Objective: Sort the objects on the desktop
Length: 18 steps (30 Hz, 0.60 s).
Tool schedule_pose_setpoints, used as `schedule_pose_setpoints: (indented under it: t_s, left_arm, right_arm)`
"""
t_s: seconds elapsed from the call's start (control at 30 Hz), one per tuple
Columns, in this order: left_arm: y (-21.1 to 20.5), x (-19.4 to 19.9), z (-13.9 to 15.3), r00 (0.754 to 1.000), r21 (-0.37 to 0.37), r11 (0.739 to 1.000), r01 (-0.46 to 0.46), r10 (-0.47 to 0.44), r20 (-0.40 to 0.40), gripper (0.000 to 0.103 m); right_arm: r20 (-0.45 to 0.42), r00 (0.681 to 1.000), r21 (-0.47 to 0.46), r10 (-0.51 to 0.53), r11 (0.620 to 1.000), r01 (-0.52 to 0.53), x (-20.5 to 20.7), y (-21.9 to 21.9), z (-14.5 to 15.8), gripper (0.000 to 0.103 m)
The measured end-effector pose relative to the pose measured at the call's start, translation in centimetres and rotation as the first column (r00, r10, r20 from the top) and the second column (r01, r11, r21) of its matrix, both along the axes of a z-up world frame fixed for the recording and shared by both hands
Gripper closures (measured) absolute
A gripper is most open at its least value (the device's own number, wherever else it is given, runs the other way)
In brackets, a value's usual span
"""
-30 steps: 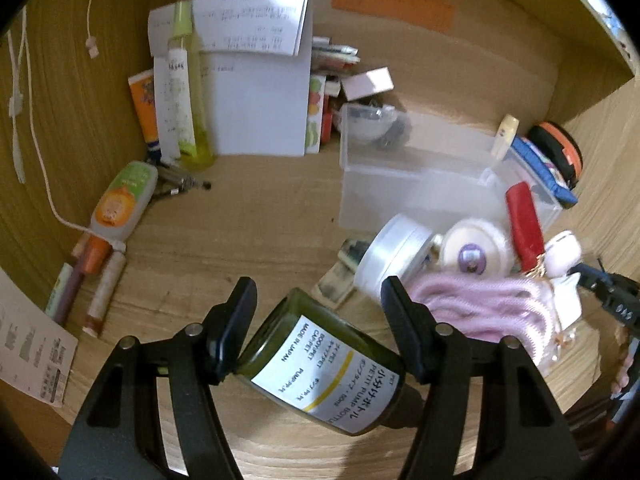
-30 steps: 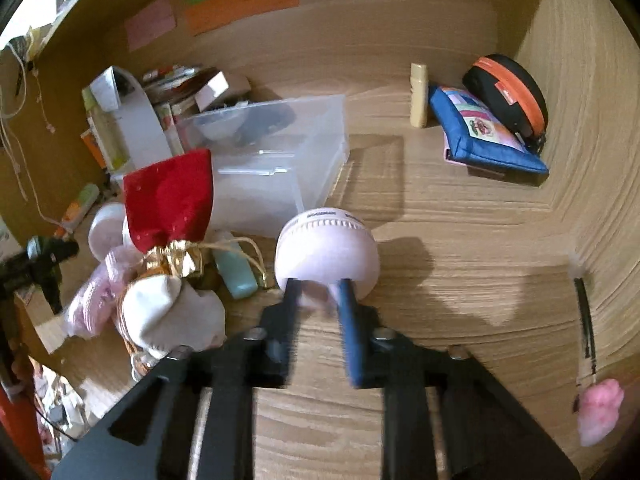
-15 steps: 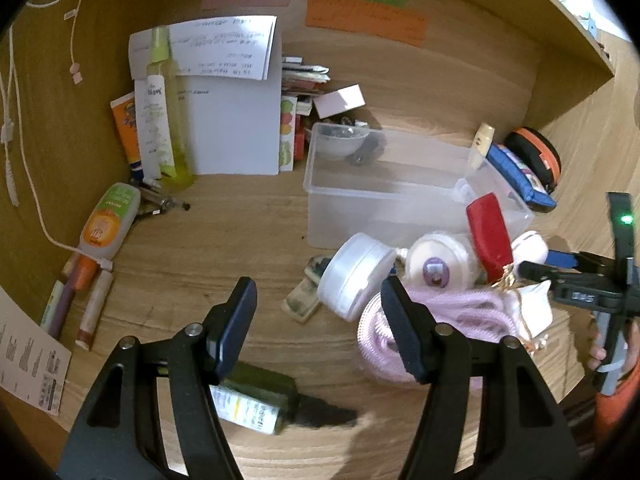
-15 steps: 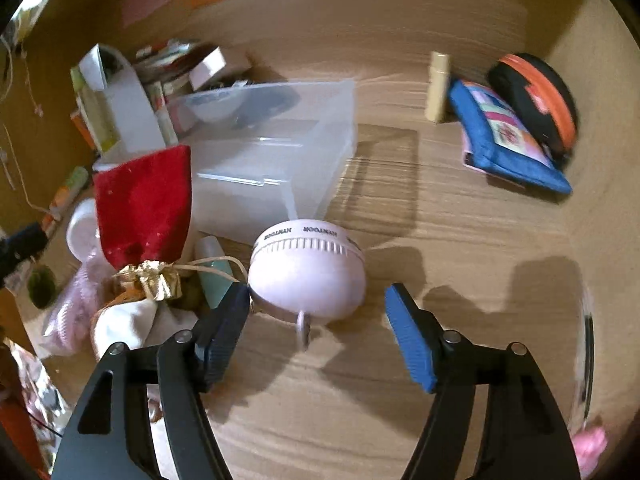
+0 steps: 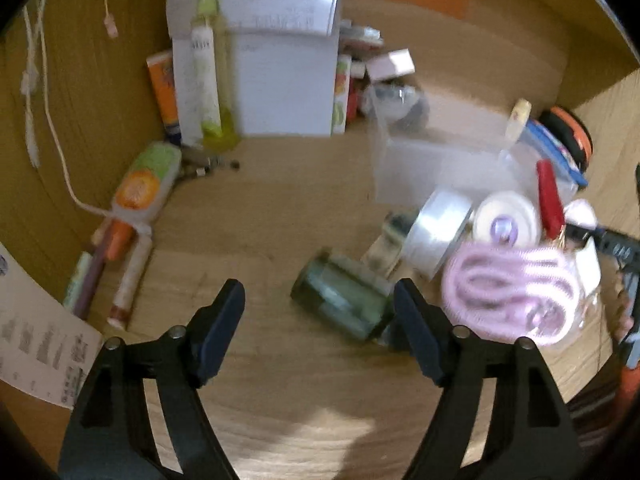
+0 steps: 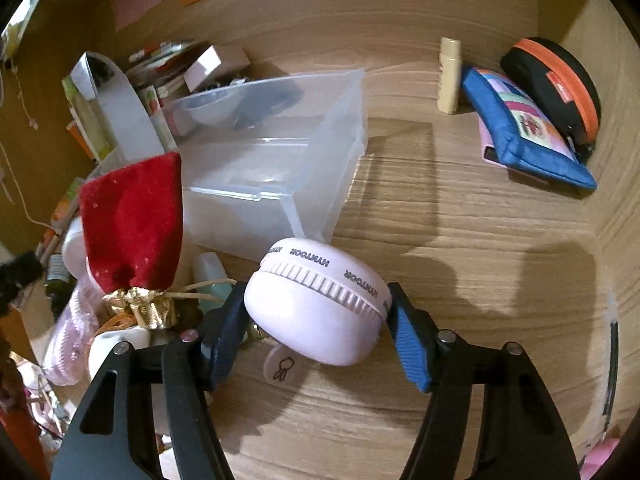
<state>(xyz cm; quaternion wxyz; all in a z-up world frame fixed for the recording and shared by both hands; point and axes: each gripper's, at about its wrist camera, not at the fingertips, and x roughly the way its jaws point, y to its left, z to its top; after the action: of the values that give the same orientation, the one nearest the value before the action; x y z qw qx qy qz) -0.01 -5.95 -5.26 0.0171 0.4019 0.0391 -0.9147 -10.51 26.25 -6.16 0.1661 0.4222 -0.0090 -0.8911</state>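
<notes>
- My left gripper (image 5: 318, 312) is spread wide over the wooden desk (image 5: 280, 216) and holds nothing.
- The dark green bottle (image 5: 344, 298) lies on its side on the desk between my left fingers, closer to the right-hand finger, whose tip overlaps the bottle's near end; I cannot tell whether they touch. This view is blurred.
- Just right of the bottle lies a coiled pink cord (image 5: 508, 300), with a clear round tub (image 5: 438, 230) and a white round case (image 5: 506, 224) behind it.
- My right gripper (image 6: 314, 320) brackets a pale pink round device (image 6: 320, 306) marked HYNTOOR; both blue-padded fingers sit against its sides, so I am pinching it.
- The device rests tilted on the desk, its small round tag (image 6: 281, 367) lying on the wood beneath its near edge.
- Directly behind the device stands a clear plastic bin (image 6: 272, 156), its front corner just beside the device.
- To the left, a red velvet pouch (image 6: 132, 220) tied with gold ribbon (image 6: 142, 308) stands upright near my right gripper's left-hand finger.
- Far right, against the wall, a blue zip pouch (image 6: 524, 128) leans beside a black case with an orange zip (image 6: 556, 84), and a cream tube (image 6: 448, 74) stands just left of them.
</notes>
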Motion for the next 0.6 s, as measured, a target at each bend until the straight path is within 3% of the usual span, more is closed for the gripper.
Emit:
schedule_pose_setpoints:
  t_s: [0.27,0.33,0.37,0.4,0.6]
  left_arm:
    - [1.9,-2.8,-1.5,0.996,-0.013,0.997,0.081,-0.081,0.028,0.020]
    - [1.7,-3.6,-2.3,0.995,0.007,0.997,0.078,-0.078,0.054,0.025]
    - [1.5,-3.8,-2.6,0.996,0.012,0.998,0.064,-0.065,0.061,0.036]
    - [1.3,-4.0,-2.9,0.996,0.019,0.999,0.051,-0.052,0.070,0.039]
    - [1.0,-3.3,-2.6,0.999,0.013,1.000,0.013,-0.014,0.039,0.039]
  right_arm:
    - [-0.061,0.998,-0.024,-0.008,1.000,0.007,2.2,1.2,2.7,0.040]
    - [-0.074,0.997,-0.017,-0.004,1.000,0.002,2.6,1.2,3.4,0.040]
    - [-0.081,0.997,-0.014,-0.001,1.000,0.000,2.8,1.2,3.8,0.040]
    - [-0.086,0.996,-0.012,0.002,1.000,-0.003,2.9,1.2,4.1,0.040]
    - [-0.128,0.992,-0.032,0.024,0.999,-0.028,3.0,0.9,6.5,0.040]
